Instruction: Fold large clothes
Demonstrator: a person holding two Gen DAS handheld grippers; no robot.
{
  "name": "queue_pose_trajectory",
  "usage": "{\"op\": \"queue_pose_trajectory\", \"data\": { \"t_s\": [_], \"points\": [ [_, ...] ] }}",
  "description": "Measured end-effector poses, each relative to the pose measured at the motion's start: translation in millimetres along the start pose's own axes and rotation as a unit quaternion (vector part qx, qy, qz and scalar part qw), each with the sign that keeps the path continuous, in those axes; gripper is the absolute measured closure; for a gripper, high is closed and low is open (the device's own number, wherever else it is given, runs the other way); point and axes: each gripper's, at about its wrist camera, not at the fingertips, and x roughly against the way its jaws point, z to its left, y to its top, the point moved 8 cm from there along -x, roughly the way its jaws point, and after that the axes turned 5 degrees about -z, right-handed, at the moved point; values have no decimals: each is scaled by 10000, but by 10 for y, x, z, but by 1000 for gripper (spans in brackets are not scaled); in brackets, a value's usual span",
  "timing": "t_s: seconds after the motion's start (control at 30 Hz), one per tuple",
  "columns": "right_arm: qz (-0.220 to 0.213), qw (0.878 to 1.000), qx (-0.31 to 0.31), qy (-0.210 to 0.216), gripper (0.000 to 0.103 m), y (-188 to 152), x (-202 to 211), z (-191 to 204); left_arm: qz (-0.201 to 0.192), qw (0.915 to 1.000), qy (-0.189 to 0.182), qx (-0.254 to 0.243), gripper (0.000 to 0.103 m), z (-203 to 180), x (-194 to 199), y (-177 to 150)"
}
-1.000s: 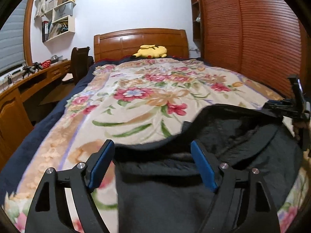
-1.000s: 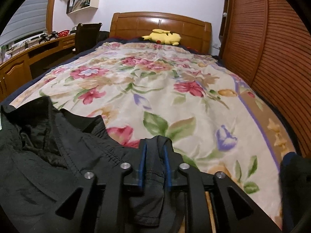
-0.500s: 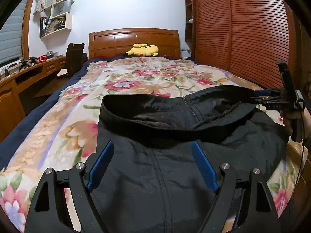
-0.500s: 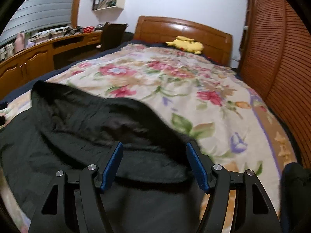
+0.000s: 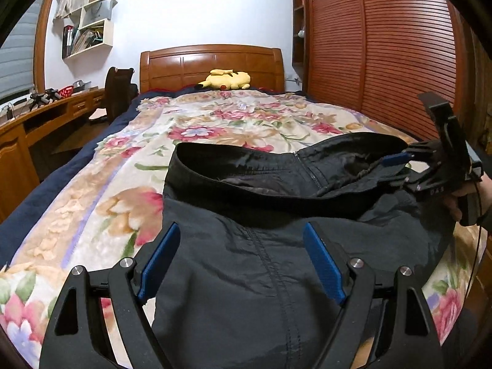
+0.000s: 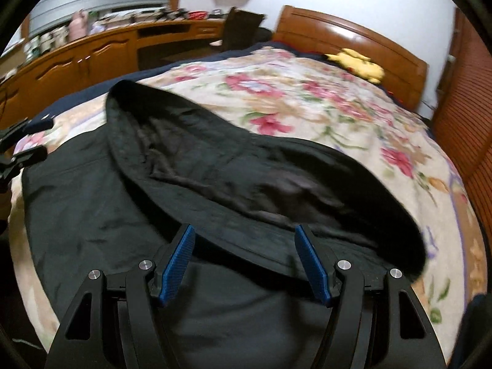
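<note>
Two low wrist views up the bed [image 5: 92, 203], sharing the headboard [image 5: 212, 67]

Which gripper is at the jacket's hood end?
The right gripper: its open blue pads frame the hood on the black jacket. The left gripper, also open, sits over the zipped front.

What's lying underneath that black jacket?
The black jacket lies spread on a floral blanket, which shows all around it and covers the bed. Whether anything else lies beneath the jacket cannot be seen; the fabric hides it.
</note>
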Motion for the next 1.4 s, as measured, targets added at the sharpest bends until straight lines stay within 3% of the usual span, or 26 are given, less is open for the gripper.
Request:
{"op": "queue_pose_trajectory", "data": {
  "t_s": [0.13,0.23,0.3,0.33,0.5,0.8,0.87,0.93,1.0,1.07,1.27,1.4],
  "points": [
    [208,9989,382,147,38,41,-132,166,55,10000,-6,-2,20,39,12,-34],
    [446,9966,693,68,57,65,-309,229,69,10000,5,6,20,59,16,-44],
    [596,9948,824,-7,91,90,-415,204,41,10000,37,-7,20,62,16,-48],
    [618,9942,880,-80,94,128,-462,185,45,10000,36,-9,20,64,14,-51],
    [427,9948,819,-439,99,432,-634,35,71,10000,34,23,20,88,25,-73],
    [254,9890,494,-1371,100,1005,-1121,-331,74,9999,74,-9,20,60,44,-97],
    [248,9881,352,-1478,97,1065,-1193,-356,101,9999,74,-41,20,48,43,-113],
    [201,9877,229,-1535,83,1106,-1217,-330,114,9999,66,-53,20,38,38,-113],
    [74,9861,222,-1645,44,1113,-1138,-342,122,9999,90,-58,20,33,31,-114],
    [-36,9858,81,-1675,29,1134,-1039,-412,130,9999,65,-44,20,23,27,-113],
    [-157,9809,-75,-1936,28,960,-610,-627,128,9999,11,-100,20,-25,32,-101],
    [82,9788,-427,-2002,29,663,-519,-904,161,9998,19,-113,20,-21,23,-111]
  ]
}}
